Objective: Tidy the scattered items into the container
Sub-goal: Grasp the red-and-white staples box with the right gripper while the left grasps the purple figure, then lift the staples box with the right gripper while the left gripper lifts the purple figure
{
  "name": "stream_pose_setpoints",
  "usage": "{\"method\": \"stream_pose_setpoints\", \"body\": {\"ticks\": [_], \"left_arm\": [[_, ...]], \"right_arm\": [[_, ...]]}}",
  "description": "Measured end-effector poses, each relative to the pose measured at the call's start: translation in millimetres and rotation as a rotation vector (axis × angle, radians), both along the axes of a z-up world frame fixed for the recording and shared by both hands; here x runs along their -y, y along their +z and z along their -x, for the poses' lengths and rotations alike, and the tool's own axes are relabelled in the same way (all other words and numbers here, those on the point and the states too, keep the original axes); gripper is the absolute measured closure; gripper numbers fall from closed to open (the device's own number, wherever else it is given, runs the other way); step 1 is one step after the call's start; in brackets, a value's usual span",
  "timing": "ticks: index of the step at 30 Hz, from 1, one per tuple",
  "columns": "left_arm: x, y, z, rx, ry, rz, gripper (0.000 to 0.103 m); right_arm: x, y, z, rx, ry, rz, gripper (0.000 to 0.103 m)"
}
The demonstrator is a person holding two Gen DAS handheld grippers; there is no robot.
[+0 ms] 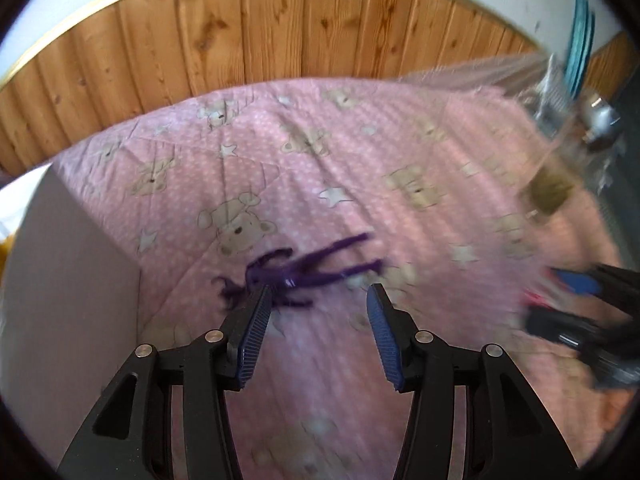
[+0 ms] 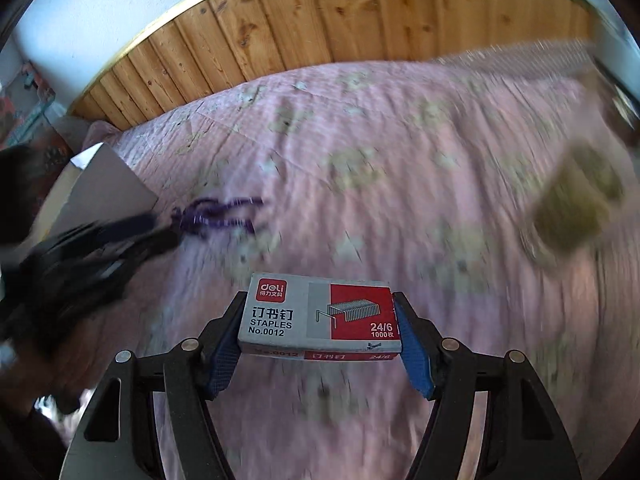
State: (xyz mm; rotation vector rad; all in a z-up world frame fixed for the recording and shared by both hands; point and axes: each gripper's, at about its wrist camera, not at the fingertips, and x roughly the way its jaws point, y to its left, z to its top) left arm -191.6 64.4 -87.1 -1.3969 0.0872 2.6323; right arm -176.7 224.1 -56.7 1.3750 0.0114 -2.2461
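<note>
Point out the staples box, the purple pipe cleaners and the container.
staples box (image 2: 320, 314), right wrist view, printed top face.
purple pipe cleaners (image 1: 296, 270), left wrist view, middle of the bundle.
container (image 1: 72, 280), left wrist view, pale side wall.

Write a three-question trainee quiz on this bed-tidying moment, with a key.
1. True or false: the left tongs grip the purple pipe cleaners.
2. What do the right tongs hold? A) a glue stick B) a box of staples C) a pen
3. Fill in: the pipe cleaners lie on a pink quilt printed with teddy ____.

Key
1. False: the tongs are open, and the pipe cleaners lie on the quilt at their tips.
2. B: it sits clamped between both pads.
3. bears
</note>
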Motion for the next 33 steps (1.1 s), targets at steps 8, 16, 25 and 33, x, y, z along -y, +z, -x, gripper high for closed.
{"method": "stream_pose_setpoints", "body": {"ticks": [8,16,25,33], "left_arm": [[-12,-32,26,-0.033,-0.077,0.114,0.04],[8,-34,37,0.011,0.017,0.026,0.074],[14,-26,11,0.062,0.093,-0.063,0.087],[14,-18,-42,0.103,0.115,-0.158,0.087]], "right_arm": [[1,-5,2,0.051,0.019,0.084,0.034],[1,-9,1,0.057,0.036,0.099,0.034],[2,-3,-3,0.048,0.049,0.098,0.034],[7,3,-14,0.044,0.063,0.099,0.034]]}}
